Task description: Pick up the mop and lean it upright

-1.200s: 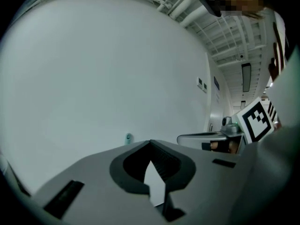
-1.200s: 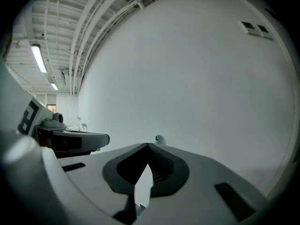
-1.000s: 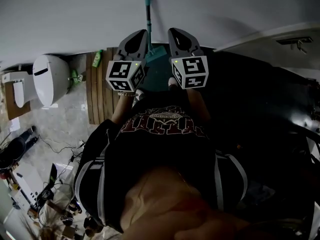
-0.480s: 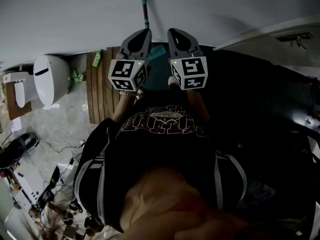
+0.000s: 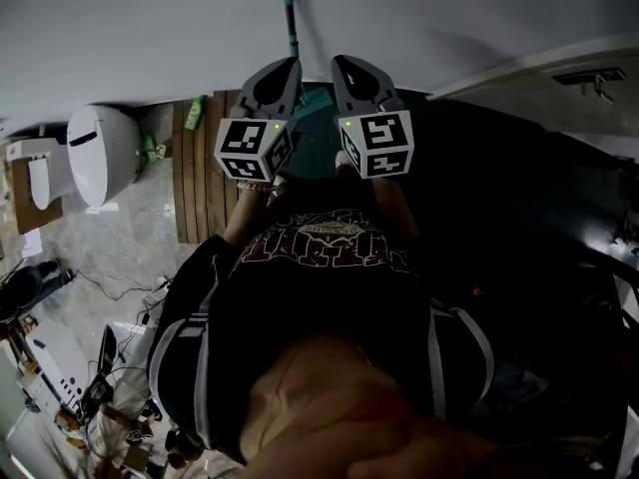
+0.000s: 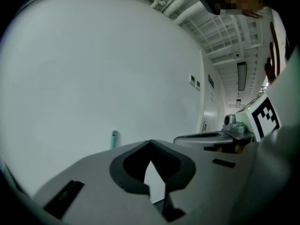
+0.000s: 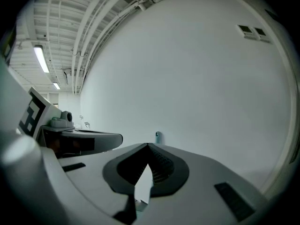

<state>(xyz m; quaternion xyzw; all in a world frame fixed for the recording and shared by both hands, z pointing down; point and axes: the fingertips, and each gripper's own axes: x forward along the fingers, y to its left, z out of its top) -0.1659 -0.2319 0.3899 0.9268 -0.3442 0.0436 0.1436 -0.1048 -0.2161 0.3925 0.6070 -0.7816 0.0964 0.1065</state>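
2 empty, clenched tools, left gripper [image 5: 285, 68] and right gripper [image 5: 345, 64], hover at upper centre below the mop [image 5: 291, 16], seemingly already leaning on the wall [image 5: 469, 8]; next, likely withdraw.

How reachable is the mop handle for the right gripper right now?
Probably yes. The mop handle stands against the wall just ahead of the right gripper, with nothing between them. Its jaws are shut, though, and would have to open first.
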